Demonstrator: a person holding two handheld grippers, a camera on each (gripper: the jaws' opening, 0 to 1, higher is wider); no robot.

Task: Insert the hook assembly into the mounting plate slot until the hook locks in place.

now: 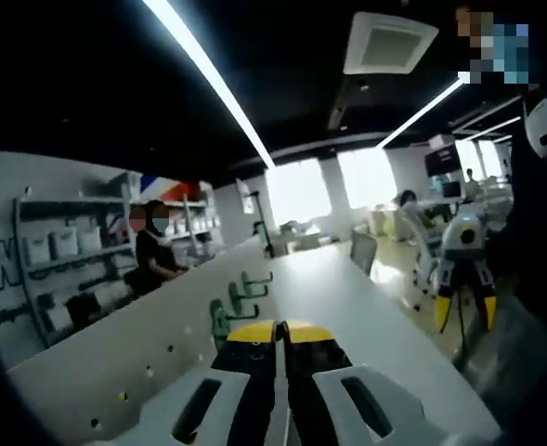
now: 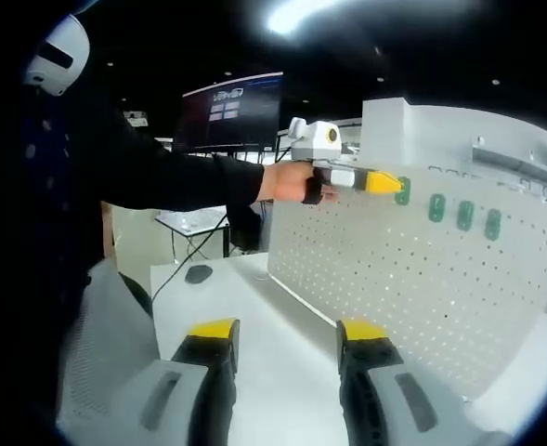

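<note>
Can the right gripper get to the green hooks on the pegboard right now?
Probably yes: the right gripper is open, the hooks hang up ahead, and only the left gripper sits by the first one.

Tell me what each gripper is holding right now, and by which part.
Right gripper: open, holding nothing. Left gripper: tips at a green plastic hook on the white perforated pegboard; grip unclear.

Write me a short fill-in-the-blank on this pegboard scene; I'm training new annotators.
1. The hooks on the white pegboard are ____ in colour.
2. The right claw has its jaws ____.
3. The left claw, held at the pegboard, has tips coloured ____.
4. In the right gripper view, the number of hooks on the pegboard is ____.

Missing words: green; open; yellow; four
</note>
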